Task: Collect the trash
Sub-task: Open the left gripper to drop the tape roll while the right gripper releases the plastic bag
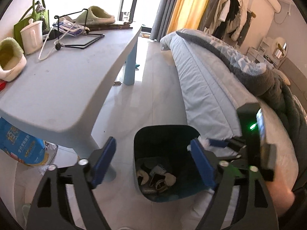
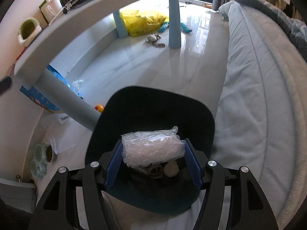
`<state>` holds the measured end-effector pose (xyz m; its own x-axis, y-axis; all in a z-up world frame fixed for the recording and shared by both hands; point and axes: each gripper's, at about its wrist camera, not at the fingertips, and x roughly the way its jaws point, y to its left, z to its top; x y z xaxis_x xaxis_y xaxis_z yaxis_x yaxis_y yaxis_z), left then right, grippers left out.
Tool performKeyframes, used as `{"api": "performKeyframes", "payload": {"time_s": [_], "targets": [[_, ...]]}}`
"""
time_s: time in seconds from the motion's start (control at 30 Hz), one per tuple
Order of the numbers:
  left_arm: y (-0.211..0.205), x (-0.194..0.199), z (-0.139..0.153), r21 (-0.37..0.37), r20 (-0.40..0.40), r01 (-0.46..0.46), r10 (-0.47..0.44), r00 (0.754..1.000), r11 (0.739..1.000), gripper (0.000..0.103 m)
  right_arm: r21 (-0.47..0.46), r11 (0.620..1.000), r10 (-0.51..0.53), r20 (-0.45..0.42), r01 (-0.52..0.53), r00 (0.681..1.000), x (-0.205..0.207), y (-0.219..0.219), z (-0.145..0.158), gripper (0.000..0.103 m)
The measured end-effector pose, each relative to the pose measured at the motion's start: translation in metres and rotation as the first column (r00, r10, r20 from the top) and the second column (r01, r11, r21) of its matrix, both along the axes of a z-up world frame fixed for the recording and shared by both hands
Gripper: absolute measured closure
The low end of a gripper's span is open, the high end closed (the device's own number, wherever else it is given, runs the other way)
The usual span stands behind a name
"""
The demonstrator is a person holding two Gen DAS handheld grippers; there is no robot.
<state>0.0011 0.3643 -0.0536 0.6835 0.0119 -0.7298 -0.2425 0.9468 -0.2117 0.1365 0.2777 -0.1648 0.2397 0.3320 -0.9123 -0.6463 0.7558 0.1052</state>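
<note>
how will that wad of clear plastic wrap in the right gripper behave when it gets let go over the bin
The plastic wad looks crinkled and airy, so it is probably very light and may drift down rather than drop. It bulges past the right gripper pads, suggesting it is soft and may spring back open. Thin film might also cling to a pad above the bin.

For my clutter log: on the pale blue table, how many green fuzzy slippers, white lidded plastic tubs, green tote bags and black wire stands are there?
Green fuzzy slippers: 2
White lidded plastic tub: 1
Green tote bag: 1
Black wire stand: 1
Total: 5
</note>
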Motion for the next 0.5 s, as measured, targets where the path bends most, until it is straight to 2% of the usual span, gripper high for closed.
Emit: {"api": "performKeyframes", "payload": {"time_s": [0.1, 0.33, 0.43, 0.5], "targets": [[0.003, -0.004, 0.006, -0.006, 0.018, -0.021, 0.021, 1.000, 1.000, 0.010, -0.015, 1.000, 0.001, -0.006, -0.001, 1.000, 0.000, 0.001, -0.006, 0.039], [0.006, -0.010, 0.021, -0.031, 0.067, -0.038, 0.040, 0.997, 0.999, 0.008, -0.056, 0.998, -0.004, -0.010, 0.004, 1.000, 0.000, 0.002, -0.015, 0.038], [0.003, -0.011, 0.026, -0.018, 0.075, -0.042, 0.043, 0.996, 0.999, 0.006, -0.066, 0.998, -0.003, -0.030, 0.001, 1.000, 0.000, 0.003, -0.020, 0.025], [0.002, -0.011, 0.029, -0.012, 0.078, -0.045, 0.045, 0.996, 0.999, 0.005, -0.068, 0.998, 0.001, -0.039, -0.003, 0.999, -0.002, 0.004, -0.021, 0.022]]}}
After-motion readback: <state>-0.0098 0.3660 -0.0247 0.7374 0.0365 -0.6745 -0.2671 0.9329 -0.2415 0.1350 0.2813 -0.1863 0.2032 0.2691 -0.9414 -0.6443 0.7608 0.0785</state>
